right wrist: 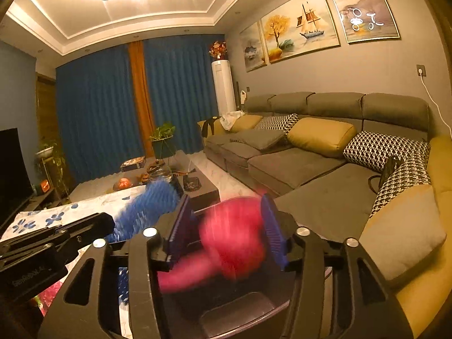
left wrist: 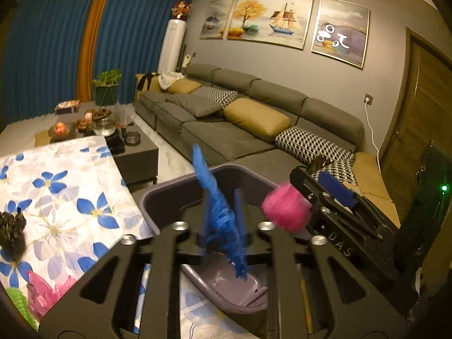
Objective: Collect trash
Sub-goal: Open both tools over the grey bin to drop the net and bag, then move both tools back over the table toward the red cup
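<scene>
My left gripper [left wrist: 223,217] hangs over a purple bin [left wrist: 169,186]. A blurred strip of blue mesh [left wrist: 217,209] hangs loose between its blue pads, its tail dangling into the bin. The jaws stand slightly apart and do not seem to press on it. My right gripper [right wrist: 226,226] is over the same bin [right wrist: 240,310]. Its pads are wide apart around a blurred pink wad [right wrist: 231,240], with a gap on the left side. From the left wrist view the pink wad [left wrist: 285,212] shows at the bin's right rim.
A floral cloth [left wrist: 65,186] covers the table left of the bin. On it lie a black scrap [left wrist: 11,231], a pink wrapper [left wrist: 45,291] and a green piece [left wrist: 19,305]. A dark coffee table [left wrist: 138,155] with tea ware stands behind, and a grey sofa [left wrist: 231,135] on the right.
</scene>
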A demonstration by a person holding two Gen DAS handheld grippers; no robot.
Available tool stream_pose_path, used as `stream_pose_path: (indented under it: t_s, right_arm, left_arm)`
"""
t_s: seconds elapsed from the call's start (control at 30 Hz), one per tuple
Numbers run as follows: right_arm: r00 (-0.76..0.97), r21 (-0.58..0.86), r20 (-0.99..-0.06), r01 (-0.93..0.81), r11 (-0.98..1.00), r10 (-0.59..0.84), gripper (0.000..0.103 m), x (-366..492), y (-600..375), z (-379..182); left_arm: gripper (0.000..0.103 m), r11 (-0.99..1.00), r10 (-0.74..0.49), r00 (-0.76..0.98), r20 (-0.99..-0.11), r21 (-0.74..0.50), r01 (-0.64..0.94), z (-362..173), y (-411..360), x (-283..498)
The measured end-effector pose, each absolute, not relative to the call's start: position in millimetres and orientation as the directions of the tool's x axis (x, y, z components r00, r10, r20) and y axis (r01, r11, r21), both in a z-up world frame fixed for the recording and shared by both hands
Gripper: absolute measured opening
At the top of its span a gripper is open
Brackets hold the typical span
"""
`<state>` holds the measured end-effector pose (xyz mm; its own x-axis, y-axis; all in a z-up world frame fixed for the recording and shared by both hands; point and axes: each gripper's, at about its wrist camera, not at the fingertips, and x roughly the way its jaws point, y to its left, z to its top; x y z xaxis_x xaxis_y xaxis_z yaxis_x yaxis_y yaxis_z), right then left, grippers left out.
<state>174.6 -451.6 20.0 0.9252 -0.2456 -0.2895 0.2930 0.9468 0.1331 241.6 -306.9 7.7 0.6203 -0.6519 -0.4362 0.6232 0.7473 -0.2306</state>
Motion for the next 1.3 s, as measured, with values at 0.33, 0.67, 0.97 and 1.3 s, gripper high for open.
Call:
stream_pose_path:
  t_s: [0.33,0.67,0.97,1.3]
  right_arm:
    - [0.922,0.124,-0.267,0.32,0.939,-0.279,0.075,152,-439,29]
    - [0.937,0.093,-0.239,0.282,0.955,-0.254,0.086,113,-398,40]
    - [0.958,0.103,-0.261,0.148,0.984,-0.117,0.088,95,-334,33]
    - [0.954,0.086,-0.3,0.029,0.996,-0.002,0.088,73,-260,14]
  left_arm:
    - [0.083,0.83,-0.554,0.714,-0.428,-0.22,0.512,17,-281,227]
    - [0.091,0.925,-0.378,0.802,-0.463,-0.156,0.346,26,-230,187]
    - [0.091,0.958,-0.287,0.862,-0.419,-0.134,0.254,42,-157,134]
    - [0.091,0.989,-0.147,0.915,-0.375,-0.086,0.124,35,-64,80]
